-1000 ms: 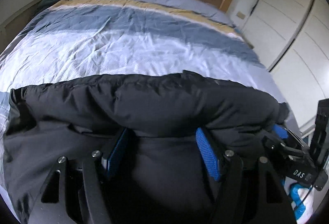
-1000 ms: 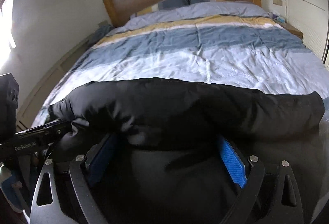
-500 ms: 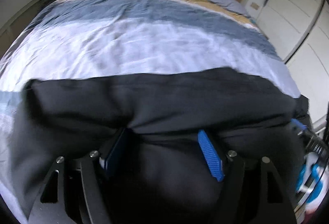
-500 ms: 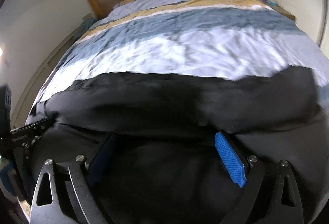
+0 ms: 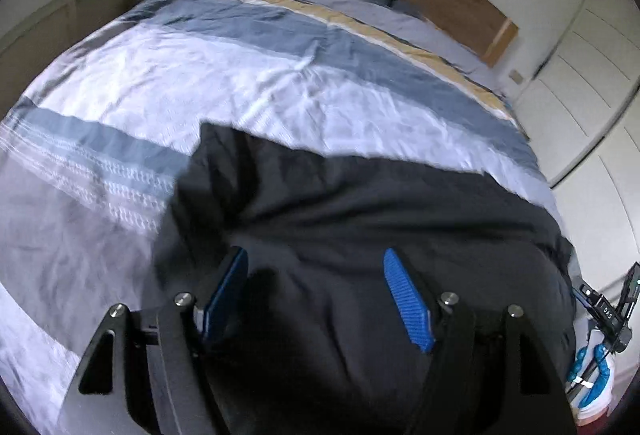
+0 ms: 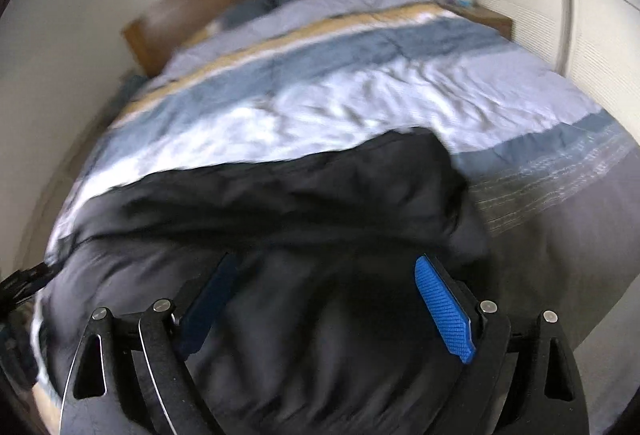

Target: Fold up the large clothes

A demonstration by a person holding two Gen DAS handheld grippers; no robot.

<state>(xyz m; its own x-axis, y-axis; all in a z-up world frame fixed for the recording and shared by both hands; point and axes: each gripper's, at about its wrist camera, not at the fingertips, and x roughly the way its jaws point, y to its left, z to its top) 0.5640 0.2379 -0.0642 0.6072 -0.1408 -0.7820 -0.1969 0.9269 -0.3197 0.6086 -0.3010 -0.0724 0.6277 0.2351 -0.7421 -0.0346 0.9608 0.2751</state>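
The black jacket (image 5: 360, 235) lies bunched across the foot of the bed (image 5: 280, 83), on the striped duvet. The left gripper (image 5: 316, 299) and the right gripper (image 6: 324, 299) are each held over it with the blue pads set wide apart — nothing is clamped. For a clean fold, the far edge should be pinched at both ends at equal height, kept taut between the grippers, then laid down squarely, and the padded bulk pressed flat before release. Sleeves, collar and zip cannot be made out; the fabric is dark and blurred. The near hem is hidden behind the gripper frames — its alignment cannot be judged.
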